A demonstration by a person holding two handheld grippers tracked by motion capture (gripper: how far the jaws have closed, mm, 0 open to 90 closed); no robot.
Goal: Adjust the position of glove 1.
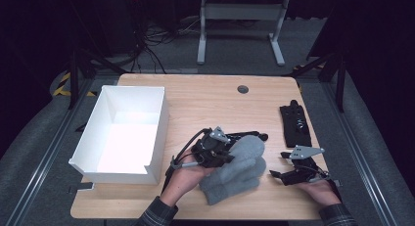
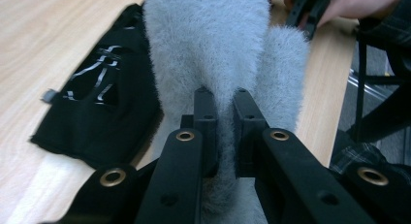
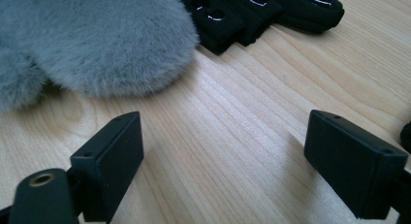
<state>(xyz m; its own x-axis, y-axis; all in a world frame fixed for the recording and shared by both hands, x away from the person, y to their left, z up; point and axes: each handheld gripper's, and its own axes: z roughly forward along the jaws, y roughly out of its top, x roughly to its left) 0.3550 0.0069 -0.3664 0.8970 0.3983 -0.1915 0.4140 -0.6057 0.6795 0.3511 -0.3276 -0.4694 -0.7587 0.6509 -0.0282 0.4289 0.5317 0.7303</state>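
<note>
Grey fleece mittens (image 1: 238, 168) are pinched at one thin fold by the left gripper (image 2: 224, 112), so they could slip free short of the white box (image 1: 93, 133), while the right gripper (image 3: 237, 151) rests open on the table (image 1: 205, 99).

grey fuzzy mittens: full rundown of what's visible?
The grey mittens are a fluffy, plush-looking pair lying stacked on the wooden table near its front edge, rounded tips pointing away from the person. The left gripper is shut on a pinch of the pile. One mitten partly overlaps a black glove. The right gripper sits open beside them, not touching.
</note>
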